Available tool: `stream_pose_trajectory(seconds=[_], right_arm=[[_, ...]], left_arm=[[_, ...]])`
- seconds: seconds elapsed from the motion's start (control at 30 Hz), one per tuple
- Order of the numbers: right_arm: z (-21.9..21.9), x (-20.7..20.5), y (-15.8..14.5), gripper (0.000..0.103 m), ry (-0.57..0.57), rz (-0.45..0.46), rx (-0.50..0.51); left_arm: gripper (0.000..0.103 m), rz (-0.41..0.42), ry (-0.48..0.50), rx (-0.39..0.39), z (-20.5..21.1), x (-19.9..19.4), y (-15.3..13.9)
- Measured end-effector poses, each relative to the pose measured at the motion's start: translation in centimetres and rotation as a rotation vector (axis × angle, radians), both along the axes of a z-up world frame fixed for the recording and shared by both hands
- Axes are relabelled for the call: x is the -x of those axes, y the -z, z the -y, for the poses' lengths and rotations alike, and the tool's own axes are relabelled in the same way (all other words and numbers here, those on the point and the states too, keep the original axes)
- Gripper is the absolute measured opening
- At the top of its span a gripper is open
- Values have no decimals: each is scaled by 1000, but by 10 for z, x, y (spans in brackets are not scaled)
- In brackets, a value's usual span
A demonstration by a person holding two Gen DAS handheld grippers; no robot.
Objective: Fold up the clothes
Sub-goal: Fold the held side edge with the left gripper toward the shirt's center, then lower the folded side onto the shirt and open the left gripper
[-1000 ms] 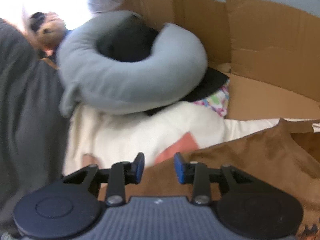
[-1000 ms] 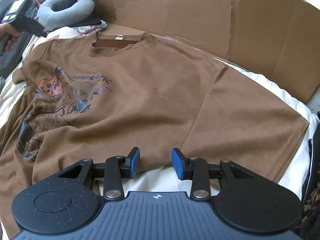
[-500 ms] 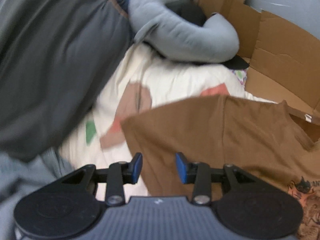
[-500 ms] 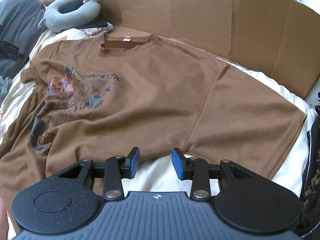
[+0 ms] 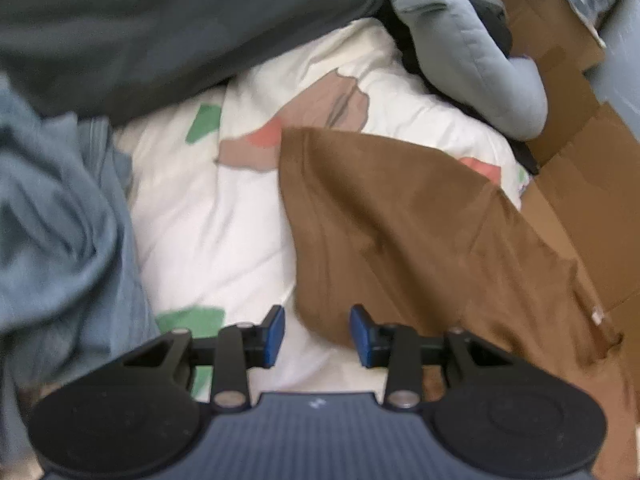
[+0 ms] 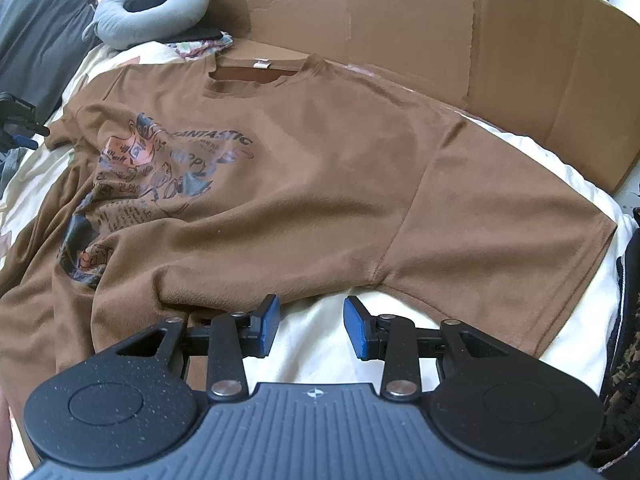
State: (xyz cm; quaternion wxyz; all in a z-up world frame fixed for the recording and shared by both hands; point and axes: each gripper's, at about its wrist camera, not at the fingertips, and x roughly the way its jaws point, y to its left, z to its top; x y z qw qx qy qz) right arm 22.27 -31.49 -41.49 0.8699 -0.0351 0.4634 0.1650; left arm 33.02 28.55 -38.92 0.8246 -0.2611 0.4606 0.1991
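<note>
Left gripper (image 5: 317, 336): jaws parted, nothing between the blue pads; white bedding (image 5: 224, 216) shows through the gap. The brown T-shirt's (image 5: 400, 232) sleeve edge lies just ahead and right of the right-hand pad; contact cannot be told, the view is blurred. Left of the gripper, a crumpled blue-grey cloth (image 5: 52, 216), cut off by the frame. Further ahead, a dark grey pillow (image 5: 160, 20); ahead right, a grey curved cushion (image 5: 472, 52) against cardboard (image 5: 568, 152).

Right gripper (image 6: 311, 326): released, empty, over bare bedding (image 6: 320, 344) just short of the T-shirt (image 6: 320, 168), below its armpit. Shirt spread front-up, collar at the far side; print partly creased, only "FANTASTIC" readable. Its near-left part runs under the gripper body, hidden. Cardboard wall (image 6: 460, 32) behind. Far left, the left gripper (image 6: 16, 120) is mostly cut off. Dark item at right edge, unidentifiable.
</note>
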Motion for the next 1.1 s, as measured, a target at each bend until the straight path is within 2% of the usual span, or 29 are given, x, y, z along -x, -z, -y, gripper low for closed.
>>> stream_pose_trajectory(seconds=[0.03, 0.2, 0.33, 0.43, 0.6, 0.83, 1.1], right_arm=[[0, 0, 0, 42, -1, -1, 0], [-1, -1, 1, 42, -7, -4, 5], [-1, -1, 3, 42, -10, -9, 11], [-2, 0, 6, 42, -14, -15, 15], [-5, 2, 7, 42, -30, -20, 20], [-5, 3, 9, 42, -32, -24, 20], [-7, 3, 11, 42, -42, -29, 24]], left_arm=[[38, 8, -16, 24, -1, 2, 3], [54, 95, -86, 168, 2, 11, 23], [55, 171, -187, 275, 1, 17, 40], [55, 244, -248, 321, -3, 21, 49], [55, 318, -309, 390, -10, 25, 56], [55, 429, -233, 388, -13, 33, 22], [54, 410, -225, 364, -15, 27, 29]])
